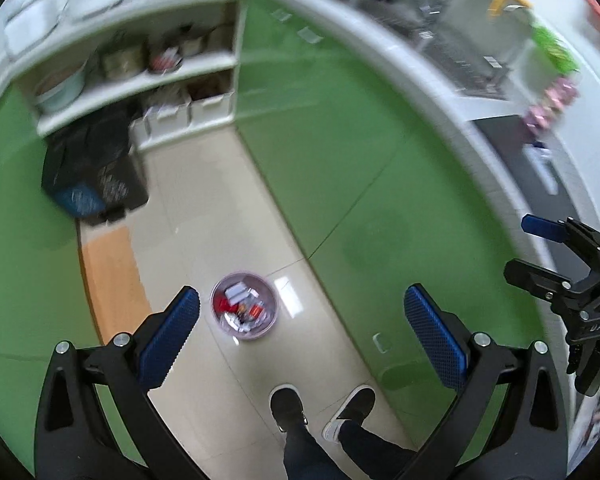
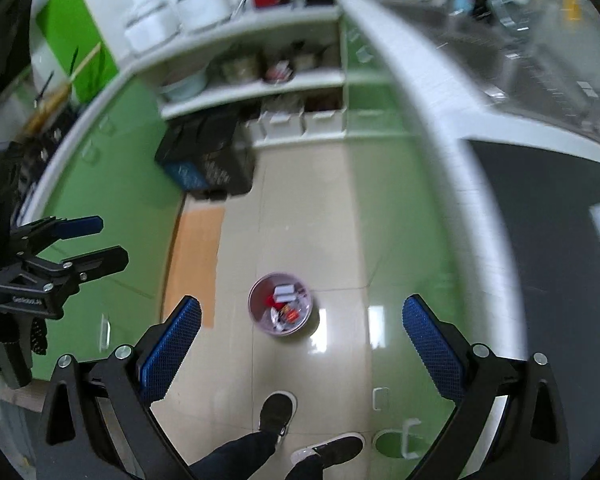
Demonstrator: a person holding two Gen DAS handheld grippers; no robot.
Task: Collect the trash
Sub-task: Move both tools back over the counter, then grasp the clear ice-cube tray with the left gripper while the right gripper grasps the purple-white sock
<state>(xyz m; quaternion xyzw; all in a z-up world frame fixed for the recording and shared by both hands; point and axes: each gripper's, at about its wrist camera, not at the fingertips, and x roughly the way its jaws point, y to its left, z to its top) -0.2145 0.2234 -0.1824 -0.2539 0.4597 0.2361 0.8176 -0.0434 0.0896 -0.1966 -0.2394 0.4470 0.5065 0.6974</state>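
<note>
A small pale pink trash bin (image 1: 244, 306) stands on the beige floor tiles, holding several wrappers and paper scraps. It also shows in the right wrist view (image 2: 281, 305). My left gripper (image 1: 302, 304) is open and empty, held high above the floor over the bin. My right gripper (image 2: 302, 312) is open and empty, also high above the bin. Each gripper shows in the other's view: the right one (image 1: 540, 248) at the right edge, the left one (image 2: 88, 242) at the left edge, both with jaws apart.
Green cabinets (image 1: 340, 152) line both sides of a narrow aisle. A white counter (image 1: 452, 112) with a sink (image 2: 540, 68) runs on the right. A black bag (image 1: 96, 168) sits by white shelves (image 1: 148, 80). The person's shoes (image 1: 288, 404) are below.
</note>
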